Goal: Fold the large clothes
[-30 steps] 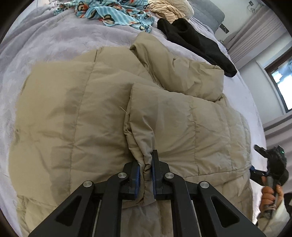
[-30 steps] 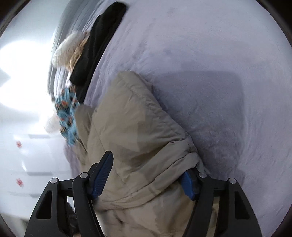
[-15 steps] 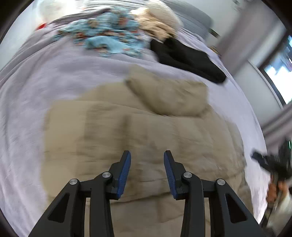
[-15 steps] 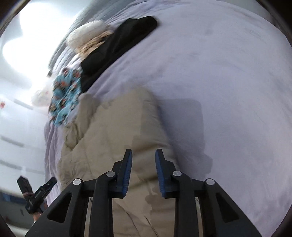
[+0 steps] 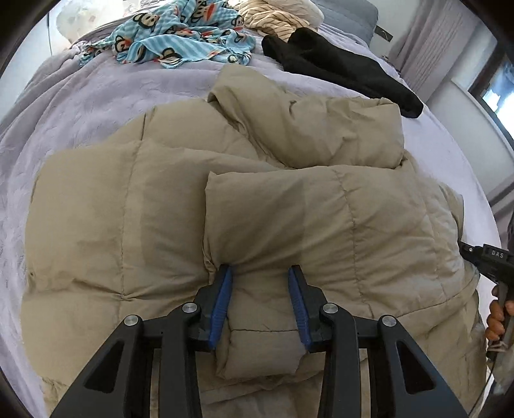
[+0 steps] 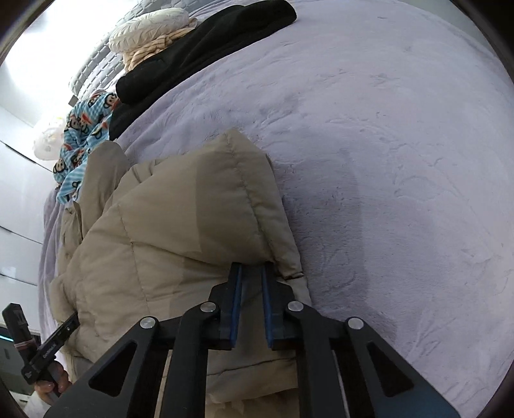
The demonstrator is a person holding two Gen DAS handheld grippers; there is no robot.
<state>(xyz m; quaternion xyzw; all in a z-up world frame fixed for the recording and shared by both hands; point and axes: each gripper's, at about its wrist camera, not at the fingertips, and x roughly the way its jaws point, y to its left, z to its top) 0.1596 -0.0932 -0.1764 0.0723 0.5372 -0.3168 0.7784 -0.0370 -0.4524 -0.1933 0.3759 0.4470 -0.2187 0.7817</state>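
A tan puffer jacket lies spread on the lilac bed cover, one sleeve folded across its body. My left gripper stands part open astride that sleeve's cuff end, and the puffy cloth fills the gap between the blue pads. In the right wrist view the jacket ends in a puffed edge beside bare bed cover. My right gripper is closing at that edge. Its jaws are a narrow slit apart, and the tips are tucked under the fold.
At the head of the bed lie a blue monkey-print cloth, a black garment and a striped beige cloth. Curtains and a window stand to the right. A hand shows at the right rim.
The left gripper let go of the jacket's edge, opened, and now sits astride the folded sleeve. The right gripper narrowed from wide around the bundled jacket to a slit at its edge.
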